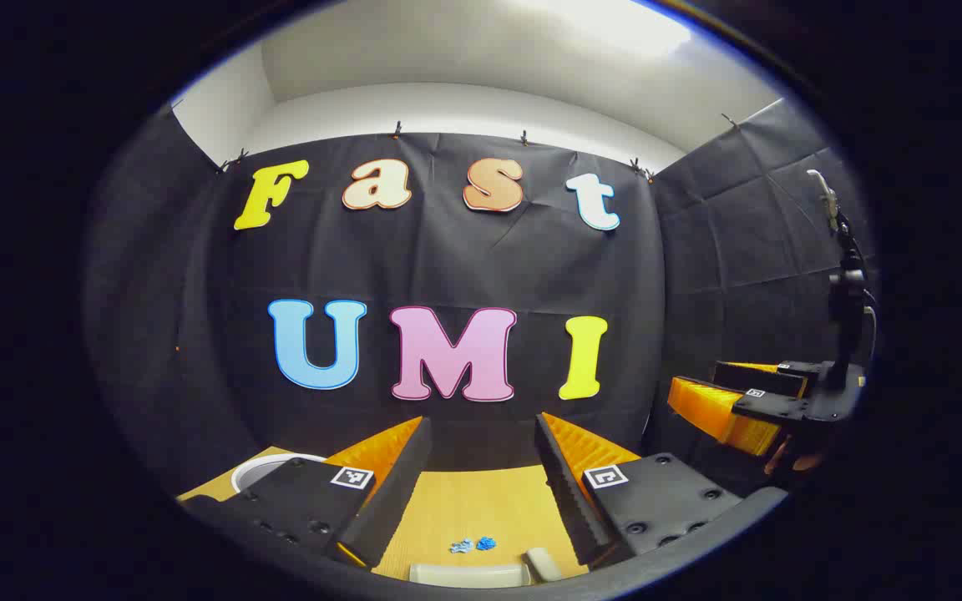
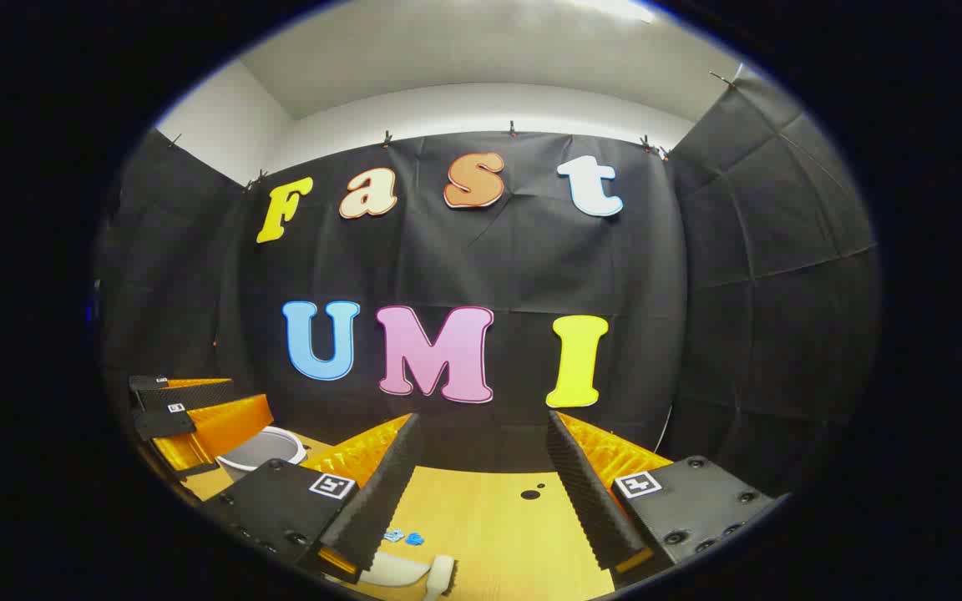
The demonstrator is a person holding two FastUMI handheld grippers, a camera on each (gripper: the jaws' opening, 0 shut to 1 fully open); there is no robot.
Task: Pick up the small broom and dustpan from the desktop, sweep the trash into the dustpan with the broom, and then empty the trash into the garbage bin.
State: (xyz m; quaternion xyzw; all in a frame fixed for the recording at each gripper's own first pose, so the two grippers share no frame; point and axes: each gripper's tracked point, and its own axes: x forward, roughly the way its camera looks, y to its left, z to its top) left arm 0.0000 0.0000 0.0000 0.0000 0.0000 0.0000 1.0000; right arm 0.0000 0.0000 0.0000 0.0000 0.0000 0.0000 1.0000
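Small blue trash scraps [image 1: 473,545] lie on the wooden desktop [image 1: 464,501], just ahead of my left gripper [image 1: 483,421], which is open and holds nothing. A white plastic tool [image 1: 468,574] lies at the near edge with a second white piece [image 1: 544,563] beside it; broom or dustpan, I cannot tell which. My right gripper [image 2: 483,417] is also open and holds nothing. From there the blue scraps [image 2: 404,537] and the white tool pieces [image 2: 402,570] sit low and left, partly behind its left finger. The white garbage bin [image 2: 264,446] stands at the left.
The bin's rim [image 1: 268,467] peeks out behind my left finger. The right gripper [image 1: 696,380] hovers open at the right of the left gripper view; the left gripper [image 2: 247,396] hovers open above the bin in the right gripper view. Two dark holes [image 2: 531,494] mark the desktop. Black cloth walls close the booth.
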